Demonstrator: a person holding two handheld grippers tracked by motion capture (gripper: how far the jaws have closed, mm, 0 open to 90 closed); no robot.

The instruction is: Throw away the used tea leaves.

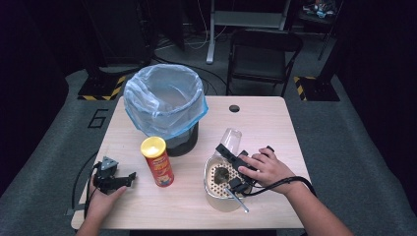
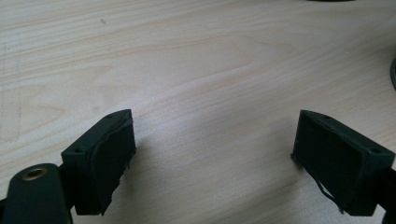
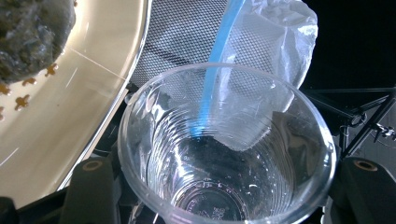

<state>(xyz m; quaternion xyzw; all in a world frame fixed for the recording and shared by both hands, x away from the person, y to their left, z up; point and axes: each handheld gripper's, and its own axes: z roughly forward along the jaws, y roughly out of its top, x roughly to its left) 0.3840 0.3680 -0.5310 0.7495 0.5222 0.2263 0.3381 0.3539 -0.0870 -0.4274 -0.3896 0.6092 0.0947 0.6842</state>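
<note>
Clear cup (image 3: 224, 149) hides the right tool's (image 3: 224, 205) jaws.

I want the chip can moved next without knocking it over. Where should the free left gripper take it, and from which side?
Grip the red chip can around its round wall, roughly mid-height, coming in level from the person's left, where the left gripper already rests with its jaws wide open. The can stands upright and slightly tilted in the high view, with bare table on that side; the bin crowds its far side.

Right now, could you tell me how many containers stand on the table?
4: bin at back left, red can before it, perforated pot front right, clear cup in the right gripper.
</note>
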